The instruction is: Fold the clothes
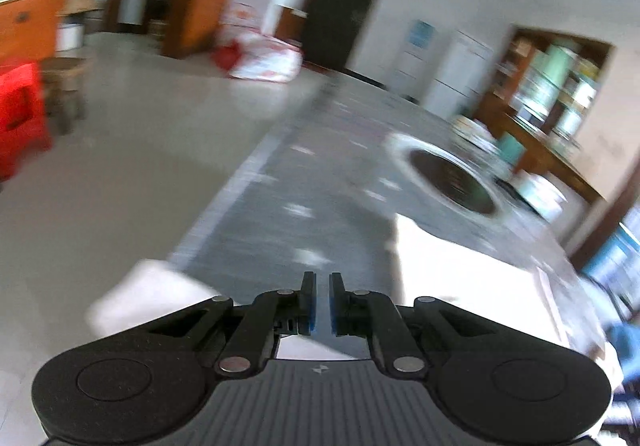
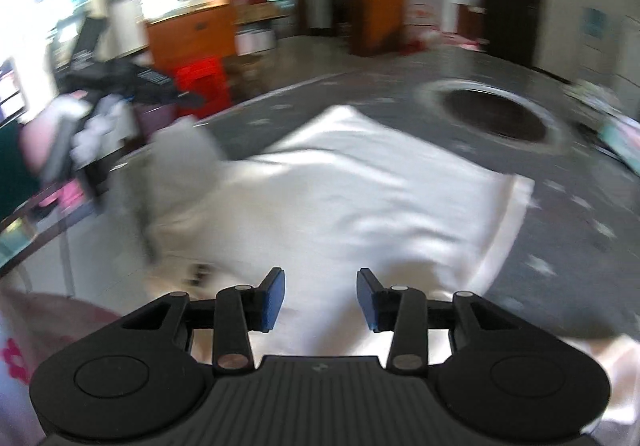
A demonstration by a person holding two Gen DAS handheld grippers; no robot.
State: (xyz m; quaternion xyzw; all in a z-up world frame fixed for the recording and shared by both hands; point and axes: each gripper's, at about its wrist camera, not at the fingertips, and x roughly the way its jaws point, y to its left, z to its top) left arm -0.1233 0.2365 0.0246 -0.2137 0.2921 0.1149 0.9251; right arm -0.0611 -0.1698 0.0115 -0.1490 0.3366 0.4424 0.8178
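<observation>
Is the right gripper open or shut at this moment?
Open. The right gripper shows a wide gap between its blue pads, and nothing is pinched there; the white cloth lies on the table beyond.

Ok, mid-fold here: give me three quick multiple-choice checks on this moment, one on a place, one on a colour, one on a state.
1. Where does the white garment lie?
A. on the grey table
B. on the floor
C. on a chair

2. What colour is the stool beyond the table?
A. green
B. red
C. yellow

3. How do the right gripper jaws stand?
A. clamped on cloth
B. apart, nothing pinched
C. out of view

A: cloth spreads over the grey top.
B: it shows bright red.
B: a clear gap shows between the blue pads.
</observation>
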